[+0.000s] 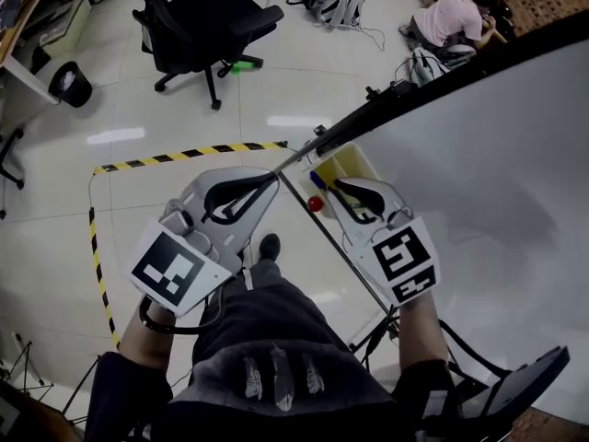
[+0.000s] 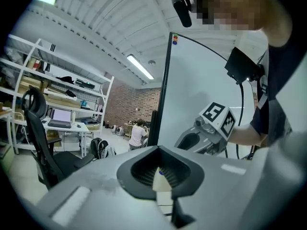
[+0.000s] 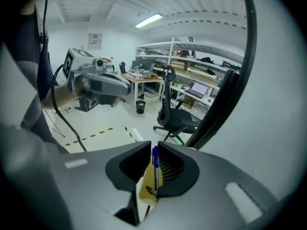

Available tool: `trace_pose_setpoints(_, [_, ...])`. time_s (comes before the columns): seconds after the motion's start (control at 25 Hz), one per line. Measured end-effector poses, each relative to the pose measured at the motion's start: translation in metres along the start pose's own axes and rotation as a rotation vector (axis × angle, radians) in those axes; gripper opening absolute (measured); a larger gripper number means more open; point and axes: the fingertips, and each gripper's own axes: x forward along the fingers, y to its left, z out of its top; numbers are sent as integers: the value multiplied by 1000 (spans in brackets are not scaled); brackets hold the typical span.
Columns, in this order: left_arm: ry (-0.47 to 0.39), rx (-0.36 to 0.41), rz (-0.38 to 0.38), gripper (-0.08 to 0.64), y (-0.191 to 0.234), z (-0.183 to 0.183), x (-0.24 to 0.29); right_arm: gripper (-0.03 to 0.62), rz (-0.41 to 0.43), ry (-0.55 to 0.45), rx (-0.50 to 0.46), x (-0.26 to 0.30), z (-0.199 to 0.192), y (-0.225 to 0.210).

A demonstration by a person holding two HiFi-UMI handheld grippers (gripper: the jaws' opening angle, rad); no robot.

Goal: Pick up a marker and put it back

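Observation:
A blue marker (image 1: 317, 180) stands at the small yellow tray (image 1: 357, 162) fixed to the whiteboard's lower edge. A red-capped marker (image 1: 315, 203) sits just beside it. My right gripper (image 1: 337, 185) is at the tray. In the right gripper view the blue marker (image 3: 154, 169) runs upright through the narrow gap of that gripper (image 3: 154, 147), with the jaws closed against it and the yellow tray (image 3: 145, 189) behind. My left gripper (image 1: 271, 179) hovers left of the tray, shut and holding nothing. Its own view shows the tips (image 2: 159, 150) meeting, with the tray (image 2: 162, 183) beyond.
The whiteboard (image 1: 497, 173) fills the right side, its black frame running diagonally. A black office chair (image 1: 198, 26) stands on the tiled floor behind, with yellow-black tape (image 1: 184, 153) in front of it. A person (image 1: 451, 15) sits on the floor far right. A bin (image 1: 69, 83) is at the left.

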Motion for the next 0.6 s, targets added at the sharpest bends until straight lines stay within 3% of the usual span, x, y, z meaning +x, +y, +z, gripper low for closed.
trace_pose_setpoints(0.28, [13, -54, 2, 6, 18, -20, 7, 48, 25, 112, -78, 26, -10, 4])
trace_pose_setpoints(0.6, [18, -86, 8, 6, 37, -28, 5, 72, -5, 206, -61, 49, -23, -2])
